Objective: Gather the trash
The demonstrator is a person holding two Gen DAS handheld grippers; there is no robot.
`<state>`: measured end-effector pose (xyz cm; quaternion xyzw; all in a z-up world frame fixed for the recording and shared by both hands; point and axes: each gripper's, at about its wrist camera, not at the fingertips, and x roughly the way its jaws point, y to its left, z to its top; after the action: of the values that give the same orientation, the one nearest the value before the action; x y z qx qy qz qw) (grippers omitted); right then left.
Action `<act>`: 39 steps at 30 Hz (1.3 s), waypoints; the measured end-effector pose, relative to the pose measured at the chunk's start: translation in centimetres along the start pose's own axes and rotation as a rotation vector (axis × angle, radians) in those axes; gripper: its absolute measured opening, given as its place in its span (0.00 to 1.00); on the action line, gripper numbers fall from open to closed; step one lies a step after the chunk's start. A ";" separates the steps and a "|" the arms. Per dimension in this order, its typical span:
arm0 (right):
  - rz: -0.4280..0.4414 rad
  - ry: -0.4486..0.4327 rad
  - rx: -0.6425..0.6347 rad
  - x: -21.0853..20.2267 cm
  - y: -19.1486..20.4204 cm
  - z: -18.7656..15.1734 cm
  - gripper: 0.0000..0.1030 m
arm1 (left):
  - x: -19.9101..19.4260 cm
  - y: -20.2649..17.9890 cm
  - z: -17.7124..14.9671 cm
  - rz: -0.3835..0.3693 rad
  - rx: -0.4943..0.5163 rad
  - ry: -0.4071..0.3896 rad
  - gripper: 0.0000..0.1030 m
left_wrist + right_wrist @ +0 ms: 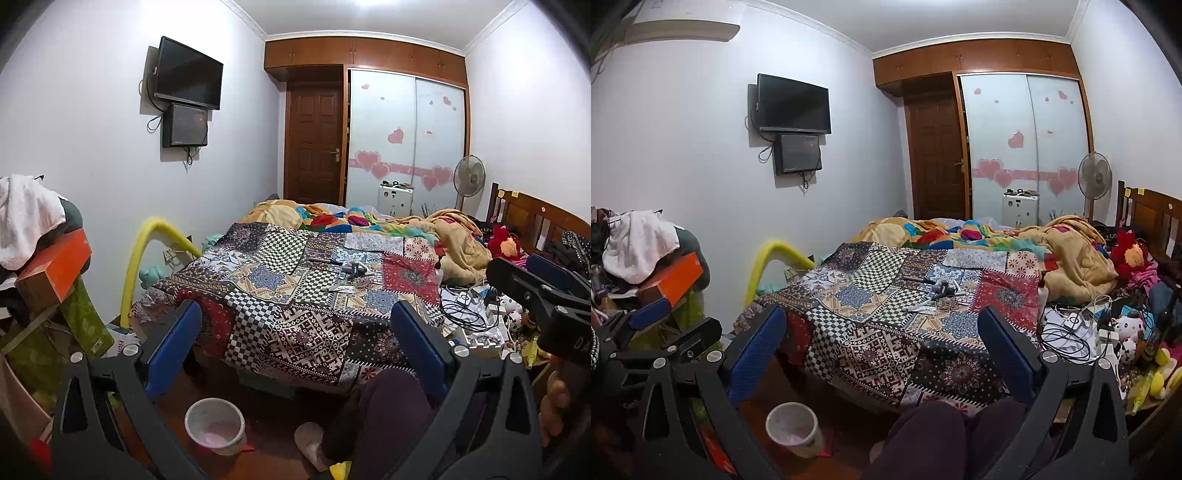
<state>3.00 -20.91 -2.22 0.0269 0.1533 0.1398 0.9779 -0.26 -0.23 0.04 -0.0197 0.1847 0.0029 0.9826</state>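
A bed (pixel 295 280) fills the middle of the room, covered near its foot with a patchwork quilt (pixel 908 314) and farther back with rumpled orange blankets (pixel 1071 251). On the left wall hangs a television (pixel 188 74) above a smaller screen (pixel 186 125). On the quilt lie a small grey tripod (pixel 351 271) and scattered bits too small to tell. Tangled cables (pixel 1067 339) and soft toys (pixel 1128 328) crowd the bed's right side. On the near floor, left of the person's knee (pixel 923 439), stands a lined waste bin (pixel 215 424). The left gripper (pixel 295 354) and right gripper (pixel 882 354) both hover before the bed, fingers spread wide, holding nothing.
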 end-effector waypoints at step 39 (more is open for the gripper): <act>0.001 0.000 -0.001 -0.1 0.2 0.1 1.00 | -0.2 0.3 -0.9 -0.013 -0.016 0.002 1.00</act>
<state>2.89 -20.71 -2.12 0.0268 0.1534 0.1406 0.9777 -0.74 0.00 -0.76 -0.0288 0.1856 -0.0019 0.9822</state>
